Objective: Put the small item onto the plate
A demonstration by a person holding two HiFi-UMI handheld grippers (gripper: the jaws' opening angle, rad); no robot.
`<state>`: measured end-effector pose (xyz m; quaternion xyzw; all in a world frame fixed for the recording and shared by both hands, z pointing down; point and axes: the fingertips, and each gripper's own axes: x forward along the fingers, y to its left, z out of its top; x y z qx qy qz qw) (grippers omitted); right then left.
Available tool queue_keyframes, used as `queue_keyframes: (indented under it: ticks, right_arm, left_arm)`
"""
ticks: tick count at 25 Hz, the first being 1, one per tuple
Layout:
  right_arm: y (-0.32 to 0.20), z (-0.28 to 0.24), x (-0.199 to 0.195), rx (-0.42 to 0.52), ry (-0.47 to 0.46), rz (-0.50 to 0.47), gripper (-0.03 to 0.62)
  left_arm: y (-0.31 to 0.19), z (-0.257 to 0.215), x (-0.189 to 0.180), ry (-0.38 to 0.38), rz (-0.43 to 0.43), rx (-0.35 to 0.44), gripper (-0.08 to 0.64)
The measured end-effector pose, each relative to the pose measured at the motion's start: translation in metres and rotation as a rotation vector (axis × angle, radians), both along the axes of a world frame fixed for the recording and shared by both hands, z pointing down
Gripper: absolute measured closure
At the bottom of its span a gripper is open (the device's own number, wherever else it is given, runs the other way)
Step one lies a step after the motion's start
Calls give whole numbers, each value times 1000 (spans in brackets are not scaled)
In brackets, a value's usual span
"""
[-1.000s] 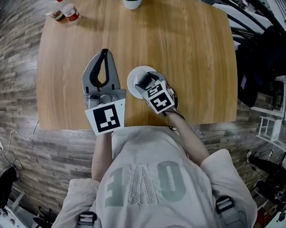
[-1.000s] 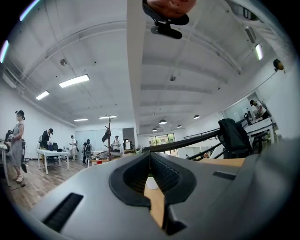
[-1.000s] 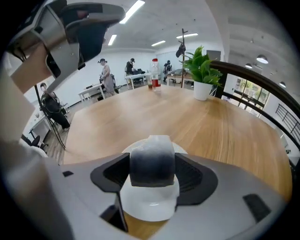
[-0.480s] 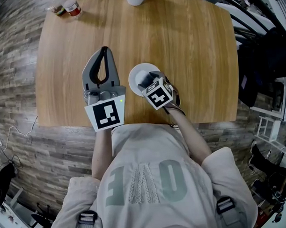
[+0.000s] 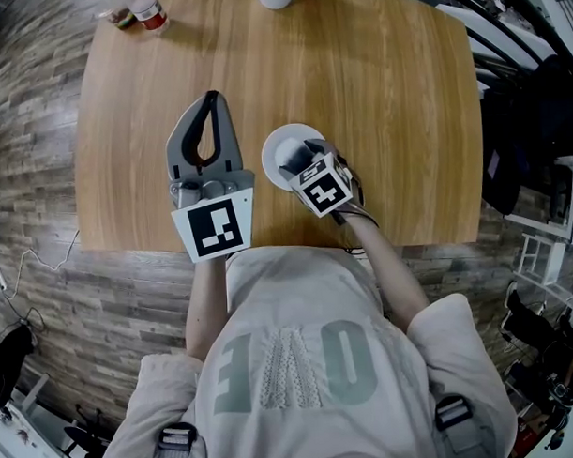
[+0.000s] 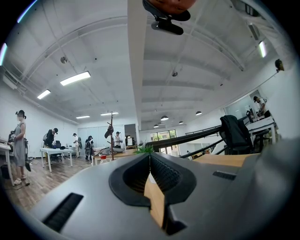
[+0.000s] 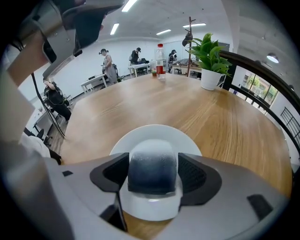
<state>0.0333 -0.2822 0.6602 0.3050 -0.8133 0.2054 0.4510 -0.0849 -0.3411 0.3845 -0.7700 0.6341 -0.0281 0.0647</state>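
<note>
right gripper point(image 7: 153, 174) clamping dark small item point(image 7: 153, 161) between both jaws, directly over white plate point(image 7: 140, 136) sitting on bench point(image 5: 376, 98); item-plate contact unclear. left gripper point(image 6: 149, 157) hovering beside right gripper's left, jaws pressing together, gripping nothing.

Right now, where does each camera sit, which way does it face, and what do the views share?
Head view: on the person's head, facing steeply down at the wooden table; shows the torso, forearms, left gripper and right gripper.
Left gripper view: rides the left gripper, facing level across the room; its fingers show, pressed together.
Right gripper view: rides the right gripper, facing along the table; its fingers clamp a dark block over the white plate.
Shared: head and right gripper views both show plate and table.
</note>
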Motion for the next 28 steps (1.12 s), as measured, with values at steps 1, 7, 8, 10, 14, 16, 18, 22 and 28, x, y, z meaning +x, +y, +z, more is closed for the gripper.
queue_keyframes:
  ticks: [1, 7, 8, 10, 14, 16, 18, 22, 28]
  right_arm:
    - [-1, -2, -1, 5, -4, -2, 281]
    - [-25, -60, -1, 123, -134, 68, 282]
    - [-35, -79, 2, 165, -181, 108, 282]
    - [-54, -123, 9, 249, -307, 201, 284]
    - [-79, -227, 47, 514, -528, 413, 514]
    - [-81, -268, 67, 679, -543, 474, 569]
    - [-78, -294, 76, 799, -538, 479, 575]
    - [-65, -315, 76, 933, -477, 422, 575]
    - [-60, -310, 71, 929, -466, 409, 575]
  left_arm:
    - [0, 0, -2, 1, -3, 0, 551]
    - [0, -4, -6, 6, -6, 6, 549]
    - [-1, -7, -7, 8, -5, 11, 551]
    - [-1, -11, -7, 11, 1, 24, 551]
    - [-4, -21, 2, 12, 26, 48, 549]
    - [-5, -27, 8, 17, 40, 56, 551]
    - [-5, -34, 14, 22, 55, 69, 549]
    - [-3, -50, 24, 29, 78, 99, 549]
    - [-2, -67, 29, 36, 91, 129, 549]
